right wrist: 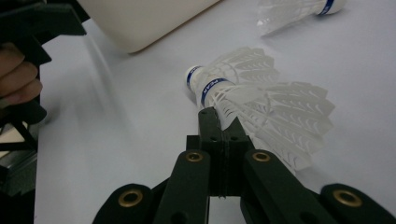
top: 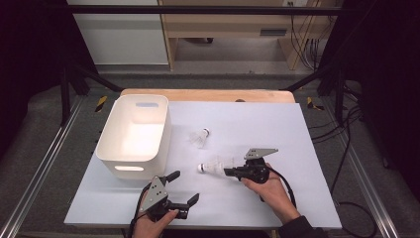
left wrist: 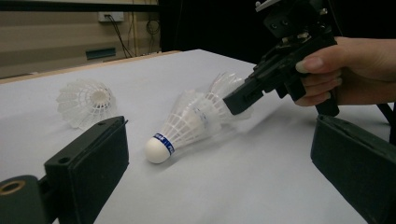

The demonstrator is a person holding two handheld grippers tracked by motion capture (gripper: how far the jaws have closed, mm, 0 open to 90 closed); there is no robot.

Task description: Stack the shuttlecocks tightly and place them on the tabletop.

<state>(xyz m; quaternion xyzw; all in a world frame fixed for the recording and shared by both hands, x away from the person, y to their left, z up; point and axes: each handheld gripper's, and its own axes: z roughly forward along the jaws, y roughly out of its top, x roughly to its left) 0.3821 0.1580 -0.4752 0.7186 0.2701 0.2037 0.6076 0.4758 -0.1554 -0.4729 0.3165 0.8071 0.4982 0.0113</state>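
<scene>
Two white shuttlecocks nested one inside the other (top: pixel 213 166) (left wrist: pixel 187 123) (right wrist: pixel 243 88) lie mid-table, blue-banded cork pointing left and down at the mat. My right gripper (top: pixel 229 172) (left wrist: pixel 235 101) (right wrist: pixel 217 125) is shut on the edge of their feather skirt. A single shuttlecock (top: pixel 200 138) (left wrist: pixel 86 100) (right wrist: pixel 299 10) lies apart, farther back on the mat. My left gripper (top: pixel 182 191) (left wrist: pixel 224 172) is open near the front edge, jaws wide, facing the nested pair with nothing between them.
A white plastic bin (top: pixel 133 134) (right wrist: pixel 140 18) stands at the mat's left side, just behind the left gripper. The pale blue mat (top: pixel 257 124) covers a wooden table. Cables and metal frame rails run along both sides of the table.
</scene>
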